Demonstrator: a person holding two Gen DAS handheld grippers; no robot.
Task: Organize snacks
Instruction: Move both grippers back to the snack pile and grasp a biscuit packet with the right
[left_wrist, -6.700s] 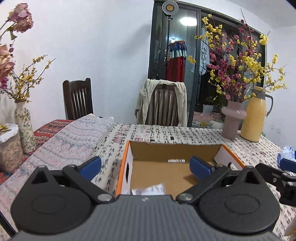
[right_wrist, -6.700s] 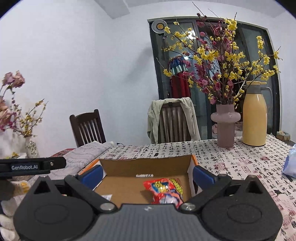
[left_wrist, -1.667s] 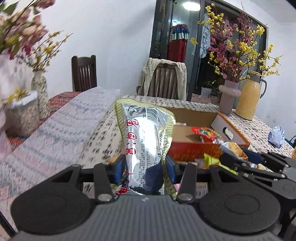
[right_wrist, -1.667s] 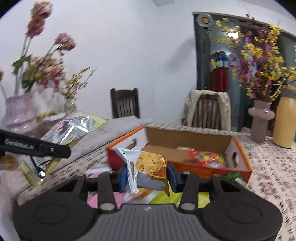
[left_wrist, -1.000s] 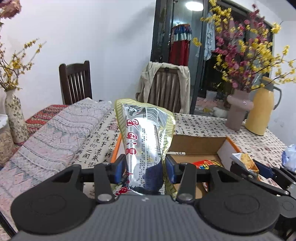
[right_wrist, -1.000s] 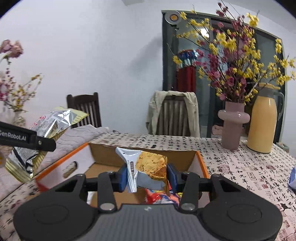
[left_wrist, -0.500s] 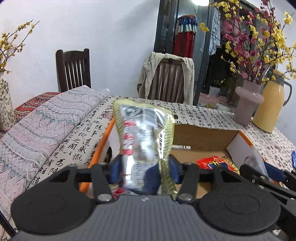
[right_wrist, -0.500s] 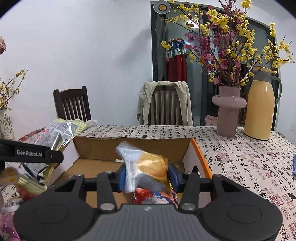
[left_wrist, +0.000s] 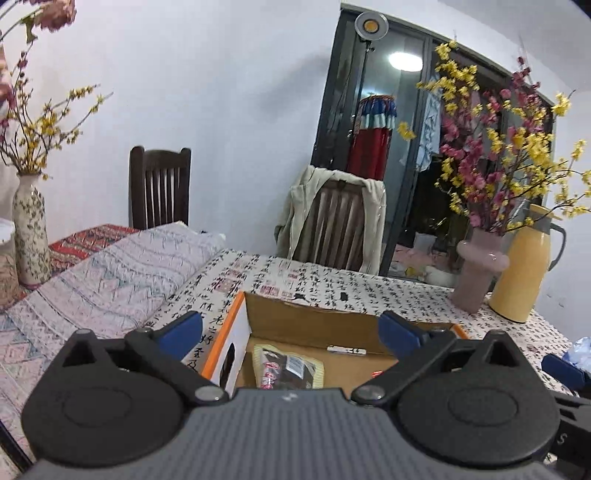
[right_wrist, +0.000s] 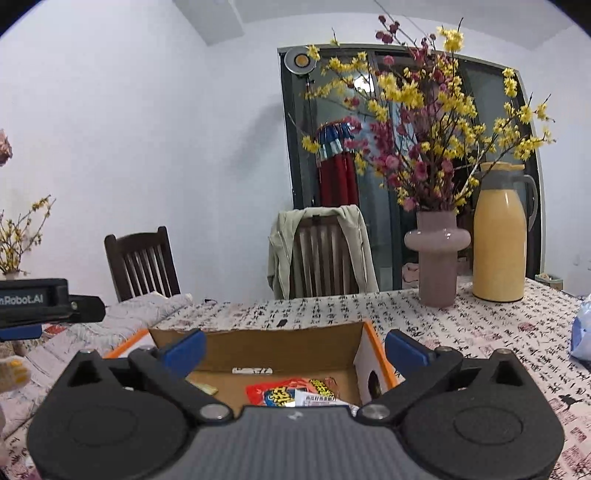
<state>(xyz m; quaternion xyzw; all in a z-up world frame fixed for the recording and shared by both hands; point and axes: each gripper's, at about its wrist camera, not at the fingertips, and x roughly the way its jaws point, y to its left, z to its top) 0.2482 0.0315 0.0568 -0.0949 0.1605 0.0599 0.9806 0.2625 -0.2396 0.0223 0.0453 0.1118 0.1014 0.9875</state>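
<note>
An open cardboard box (left_wrist: 314, 325) with orange rims sits on the patterned table, also seen in the right wrist view as the box (right_wrist: 273, 345). My left gripper (left_wrist: 291, 330) hovers over its left part, jaws opening wide with nothing between them; the silver and yellow snack bag (left_wrist: 286, 369) lies flat on the box floor below. My right gripper (right_wrist: 293, 349) hovers over the box's right part, jaws opening wide and empty. Under it lie a red snack pack (right_wrist: 280, 395) and the edge of a white-labelled packet (right_wrist: 319, 400), partly hidden by the gripper body.
A pink vase (right_wrist: 436, 258) of flowers and a yellow thermos (right_wrist: 500, 236) stand at the table's far right. Two chairs (left_wrist: 159, 188) stand behind the table, one draped with a jacket (left_wrist: 332, 218). A patterned vase (left_wrist: 29, 229) stands far left. A blue bag (right_wrist: 581, 332) lies right.
Both grippers have opened wide. The silver bag dropped from the left jaws onto the box floor, and the orange-pictured packet dropped from the right jaws into the box.
</note>
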